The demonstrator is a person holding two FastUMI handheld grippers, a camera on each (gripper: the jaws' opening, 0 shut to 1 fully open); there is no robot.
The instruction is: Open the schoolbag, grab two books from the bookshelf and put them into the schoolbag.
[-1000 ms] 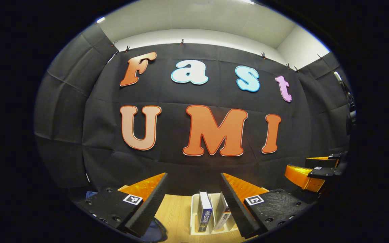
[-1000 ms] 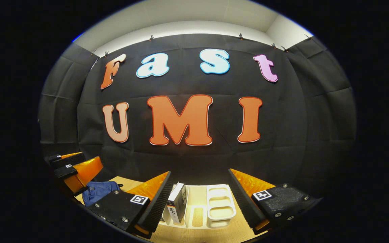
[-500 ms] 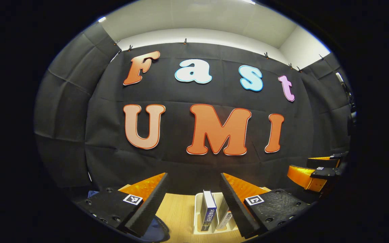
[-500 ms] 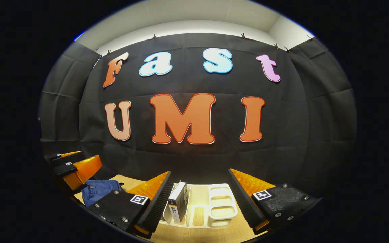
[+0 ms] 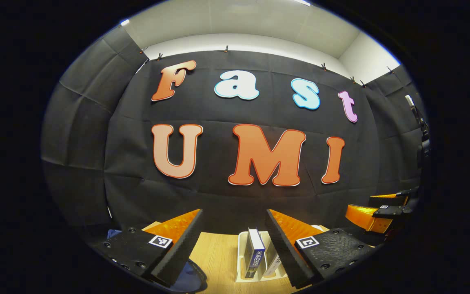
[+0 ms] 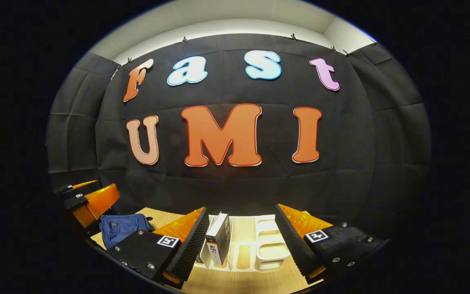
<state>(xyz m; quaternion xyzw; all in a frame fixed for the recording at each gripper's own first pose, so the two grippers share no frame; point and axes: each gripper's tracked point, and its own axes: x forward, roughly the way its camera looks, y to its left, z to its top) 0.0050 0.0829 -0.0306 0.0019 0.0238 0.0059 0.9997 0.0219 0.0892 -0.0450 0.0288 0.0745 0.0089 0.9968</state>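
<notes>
A white bookshelf rack stands on the wooden table, with upright books in its left slots. In the left gripper view the same rack holds a blue-spined book and a paler one beside it. The blue schoolbag lies on the table to the left, and a bit of it shows under my left finger. My left gripper is open, well above the table, and so is my right gripper. Each one shows at the edge of the other's view: right gripper, left gripper.
The black cloth wall stands close behind the table. Bare wooden tabletop lies between the schoolbag and the rack. The rack's right part has small empty compartments.
Both views have tipped down a little, so more of the table, rack and schoolbag shows. Both grippers stay open.
</notes>
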